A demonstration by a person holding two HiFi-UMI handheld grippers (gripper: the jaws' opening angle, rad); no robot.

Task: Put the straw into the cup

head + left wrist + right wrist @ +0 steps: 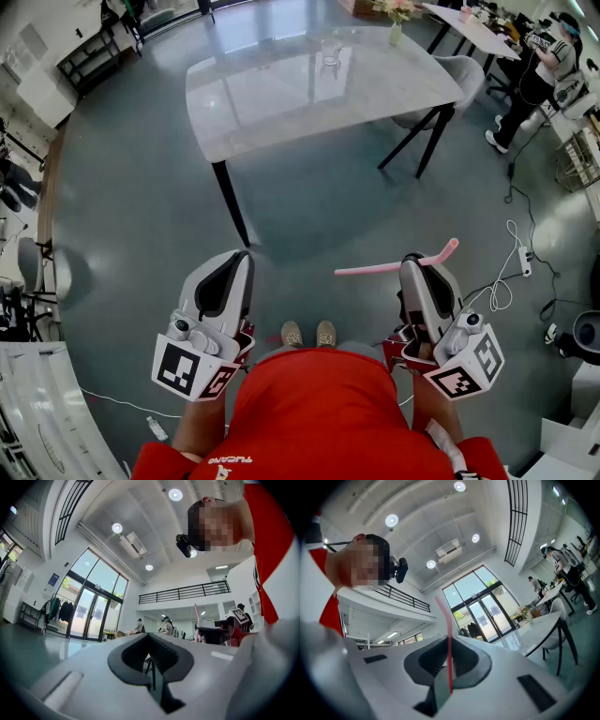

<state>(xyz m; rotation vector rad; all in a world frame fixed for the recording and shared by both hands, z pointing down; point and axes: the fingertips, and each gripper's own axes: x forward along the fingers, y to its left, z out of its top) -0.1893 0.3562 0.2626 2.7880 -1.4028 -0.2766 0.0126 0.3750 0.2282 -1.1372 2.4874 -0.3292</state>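
A pink bendy straw lies crosswise in my right gripper, which is shut on it, with the bent end pointing right. In the right gripper view the straw stands up between the closed jaws of that gripper. A clear glass cup stands on the far side of the marble table, well ahead of both grippers. My left gripper is held low at the left, shut and holding nothing. The left gripper view shows its jaws together, with the straw off to the right.
The table rests on black legs over a grey floor. A vase with flowers stands at its far right corner, with a grey chair beside it. A white cable and power strip lie at the right. People stand at a desk at the far right.
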